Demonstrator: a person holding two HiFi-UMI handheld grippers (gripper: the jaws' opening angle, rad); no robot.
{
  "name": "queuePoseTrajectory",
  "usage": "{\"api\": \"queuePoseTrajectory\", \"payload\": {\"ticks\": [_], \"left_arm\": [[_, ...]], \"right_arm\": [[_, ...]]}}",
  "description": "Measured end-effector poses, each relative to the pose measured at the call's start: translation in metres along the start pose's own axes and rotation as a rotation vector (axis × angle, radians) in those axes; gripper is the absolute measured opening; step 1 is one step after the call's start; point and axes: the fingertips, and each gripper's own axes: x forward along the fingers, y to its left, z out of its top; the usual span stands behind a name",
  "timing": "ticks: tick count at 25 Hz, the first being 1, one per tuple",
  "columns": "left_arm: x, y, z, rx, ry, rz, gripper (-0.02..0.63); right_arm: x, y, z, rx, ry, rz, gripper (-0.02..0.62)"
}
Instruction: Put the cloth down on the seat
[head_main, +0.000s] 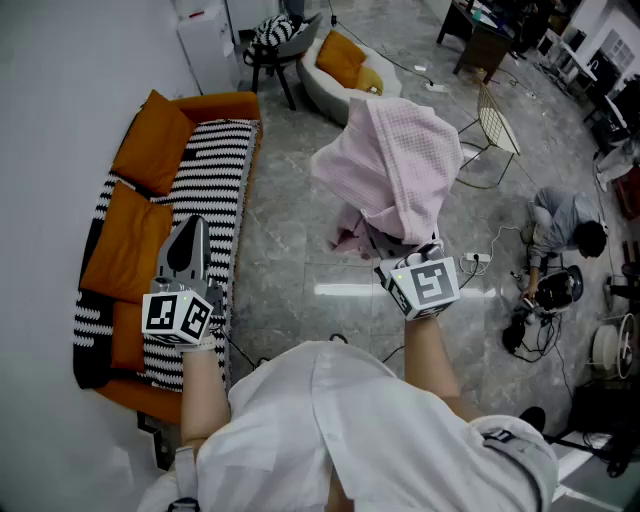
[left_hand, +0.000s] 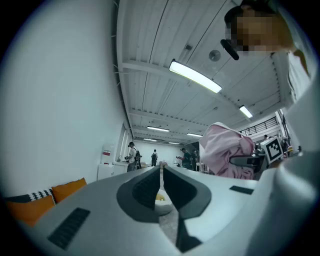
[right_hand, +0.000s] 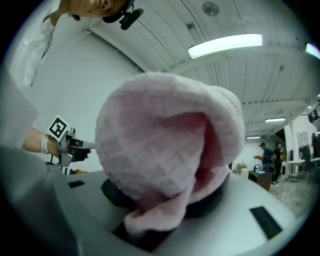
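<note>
Nearest, at 7 o'clock in the head view, the left gripper (head_main: 190, 232) is level over the front of the sofa (head_main: 215, 180). Its jaws are closed to a thin slit with nothing between them. At 5 o'clock the right gripper (head_main: 395, 250) is clamped on the cloth (head_main: 395, 165). The pink fabric is bunched between its jaws and billows up and over them, high above bare floor (head_main: 290, 250) and well apart from the seat.

The striped seat lies at 9 o'clock from the cloth, with orange cushions (head_main: 135, 235) along its back.

The cloth has yet to be carried across. This would probably go best as a swing toward 9 o'clock until the whole bundle hangs over the stripes, not over the front edge. The right gripper should then lower it until the fabric rests on the seat, and open only after that. The left gripper should move aside so the cloth does not drape over it.

Farther off, at 12 o'clock, is a chair (head_main: 340, 60). At 3 o'clock a person (head_main: 565, 235) crouches on the floor.
</note>
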Motion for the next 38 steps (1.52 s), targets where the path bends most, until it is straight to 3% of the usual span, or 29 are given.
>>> {"api": "queuePoseTrajectory", "payload": {"ticks": [8, 20, 26, 38], "left_arm": [[0.033, -0.063, 0.0, 0.021, -0.011, -0.023, 0.032], [0.035, -0.074, -0.019, 0.017, 0.016, 0.048, 0.032], [0.039, -0.027, -0.024, 0.006, 0.028, 0.105, 0.032], [0.118, 0.138, -0.026, -0.041, -0.016, 0.119, 0.032]], "right_arm": [[-0.028, -0.055, -0.006, -0.03, -0.006, -0.002, 0.207], [-0.011, -0.072, -0.028, 0.033, 0.006, 0.066, 0.207], [0.04, -0.056, -0.045, 0.06, 0.036, 0.109, 0.207], [0.21, -0.024, -0.061, 0.04, 0.11, 0.137, 0.207]]}}
